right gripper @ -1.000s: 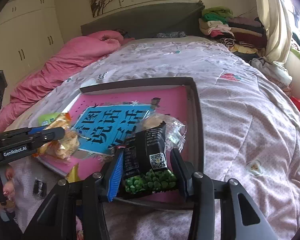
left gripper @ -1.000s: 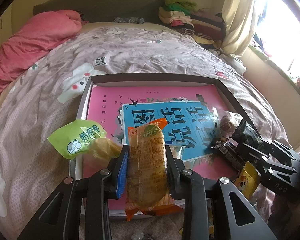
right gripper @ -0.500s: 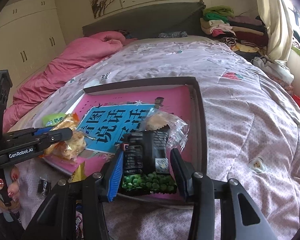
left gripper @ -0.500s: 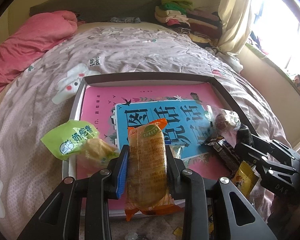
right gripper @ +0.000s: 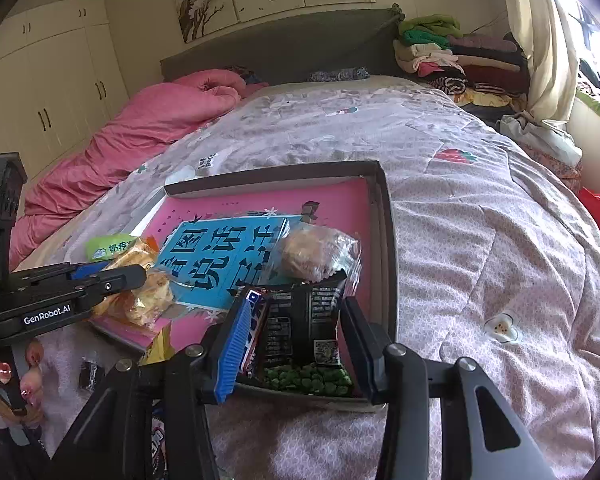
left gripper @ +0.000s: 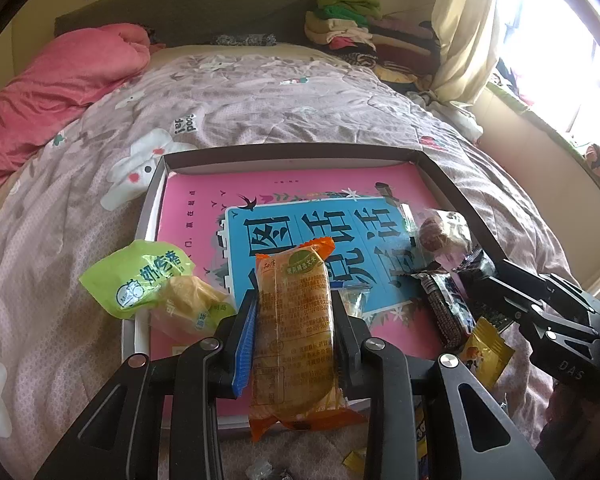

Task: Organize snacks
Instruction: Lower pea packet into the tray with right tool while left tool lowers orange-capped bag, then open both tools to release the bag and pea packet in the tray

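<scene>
My left gripper [left gripper: 294,312] is shut on an orange-wrapped cake packet [left gripper: 294,332], held over the near edge of a shallow dark-rimmed box [left gripper: 292,150] with a pink and blue book cover inside. My right gripper [right gripper: 296,332] stands open around a black packet of green peas [right gripper: 308,344] that lies in the box's near right corner [right gripper: 388,240]. A green-wrapped snack [left gripper: 140,276] lies at the box's left edge. A clear-wrapped brown bun [left gripper: 436,236] and a dark bar [left gripper: 444,308] lie at the right.
The box sits on a bed with a purple patterned quilt [left gripper: 260,92]. A pink duvet [left gripper: 60,80] is heaped at the far left. Folded clothes [right gripper: 440,48] are stacked by the headboard. A yellow packet [left gripper: 484,352] and small wrappers lie near the box's front edge.
The right gripper's jaws have spread apart and the pea packet has dropped lower into the box corner. The left gripper still holds the orange packet and has shifted slightly.
</scene>
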The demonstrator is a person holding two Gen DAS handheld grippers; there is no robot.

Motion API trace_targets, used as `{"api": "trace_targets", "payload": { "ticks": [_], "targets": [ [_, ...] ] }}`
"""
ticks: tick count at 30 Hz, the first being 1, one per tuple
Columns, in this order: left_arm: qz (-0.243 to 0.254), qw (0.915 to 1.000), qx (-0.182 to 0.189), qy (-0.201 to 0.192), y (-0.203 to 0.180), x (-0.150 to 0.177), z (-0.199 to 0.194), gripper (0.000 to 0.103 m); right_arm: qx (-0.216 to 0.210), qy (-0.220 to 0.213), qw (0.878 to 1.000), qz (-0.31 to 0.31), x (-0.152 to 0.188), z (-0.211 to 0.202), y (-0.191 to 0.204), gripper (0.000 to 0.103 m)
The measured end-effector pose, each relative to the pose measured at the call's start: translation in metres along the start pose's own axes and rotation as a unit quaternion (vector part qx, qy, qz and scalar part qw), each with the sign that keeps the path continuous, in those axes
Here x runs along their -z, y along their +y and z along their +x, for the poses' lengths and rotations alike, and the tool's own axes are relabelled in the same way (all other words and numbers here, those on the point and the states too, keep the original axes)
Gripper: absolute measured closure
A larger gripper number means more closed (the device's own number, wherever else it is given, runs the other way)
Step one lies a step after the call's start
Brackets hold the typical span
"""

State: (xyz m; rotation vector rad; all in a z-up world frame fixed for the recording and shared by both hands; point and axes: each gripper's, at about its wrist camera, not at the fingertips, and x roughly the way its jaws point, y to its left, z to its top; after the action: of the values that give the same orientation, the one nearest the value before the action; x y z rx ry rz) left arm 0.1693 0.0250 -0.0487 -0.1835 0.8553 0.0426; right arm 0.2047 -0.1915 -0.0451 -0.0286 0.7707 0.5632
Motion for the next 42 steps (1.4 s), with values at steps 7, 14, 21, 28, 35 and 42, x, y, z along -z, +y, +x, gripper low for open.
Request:
{"api": "trace_targets", "payload": {
  "ticks": [7, 14, 21, 28, 35, 42],
  "targets": [
    [-0.002, 1.0, -0.007, 0.0, 0.003, 0.0, -0.001, 0.069, -0.001, 0.001, 1.0, -0.001, 0.001, -0.001, 0.001, 0.056],
    [-0.006, 0.9999, -0.013, 0.002, 0.005, 0.0, -0.003, 0.068, -0.002, 0.003, 1.0, -0.003, 0.003, 0.0, 0.003, 0.056],
    [-0.006, 0.9999, -0.013, 0.008, 0.005, 0.0, -0.006, 0.062, -0.004, 0.002, 1.0, -0.006, 0.003, -0.001, 0.006, 0.056],
    [-0.007, 0.9999, -0.013, 0.006, 0.005, -0.001, -0.011, 0.055, -0.001, 0.0, 1.0, 0.001, 0.002, -0.004, 0.003, 0.056],
    [-0.007, 0.9999, -0.011, 0.004, 0.005, -0.002, -0.015, 0.049, 0.0, -0.005, 1.0, 0.009, 0.002, -0.008, 0.001, 0.056],
    [-0.011, 0.9999, -0.011, 0.0, 0.006, -0.003, -0.023, 0.04, 0.003, -0.015, 1.0, 0.011, 0.001, -0.014, 0.0, 0.054]
  ]
}}
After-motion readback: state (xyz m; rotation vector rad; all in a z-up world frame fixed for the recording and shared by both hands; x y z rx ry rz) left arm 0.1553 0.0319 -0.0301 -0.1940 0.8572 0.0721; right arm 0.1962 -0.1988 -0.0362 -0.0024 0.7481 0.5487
